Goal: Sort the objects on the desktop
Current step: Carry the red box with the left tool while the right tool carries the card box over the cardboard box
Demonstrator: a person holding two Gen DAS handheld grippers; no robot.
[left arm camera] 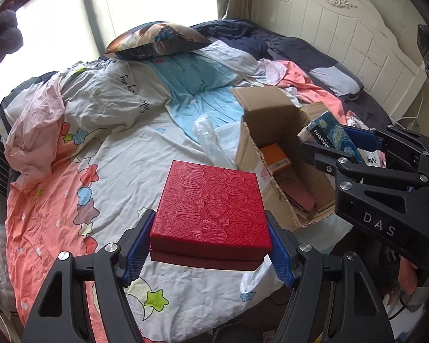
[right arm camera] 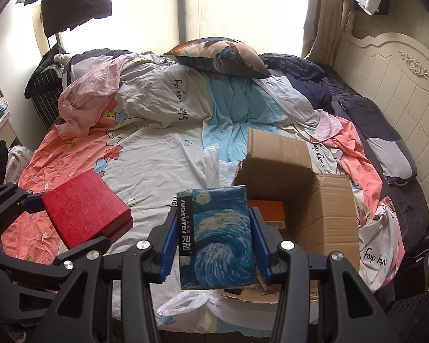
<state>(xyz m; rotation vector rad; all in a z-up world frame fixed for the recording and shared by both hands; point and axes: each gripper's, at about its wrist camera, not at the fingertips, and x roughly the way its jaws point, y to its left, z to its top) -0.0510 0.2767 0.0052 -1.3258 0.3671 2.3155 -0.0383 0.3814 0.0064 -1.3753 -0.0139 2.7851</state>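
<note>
Red embossed box (left arm camera: 211, 211) fills the lower centre of the left wrist view, pinched by its two sides between the blue pads of the left tongs (left arm camera: 211, 245), which stand fairly wide to span it. It hangs clear above the bed (left arm camera: 134, 148). Right of it, centre right, an open cardboard carton (left arm camera: 274, 148) sits on the quilt, an orange packet (left arm camera: 276, 157) and a pink item visible inside. The right tongs (left arm camera: 347, 143) show at the right edge, over the carton.

Right wrist view: the right tongs (right arm camera: 214, 243), narrowly set, are clamped on a blue swirl-printed box (right arm camera: 217, 237), lower centre, held just over the carton's (right arm camera: 329, 208) near left rim. The red box (right arm camera: 85, 208) and left tongs (right arm camera: 40, 203) are at lower left.

Step in hand, as I judge it: carrying both boxes to the carton. Next move calls for lowering the blue one past the flaps, then releasing; red follows.
</note>
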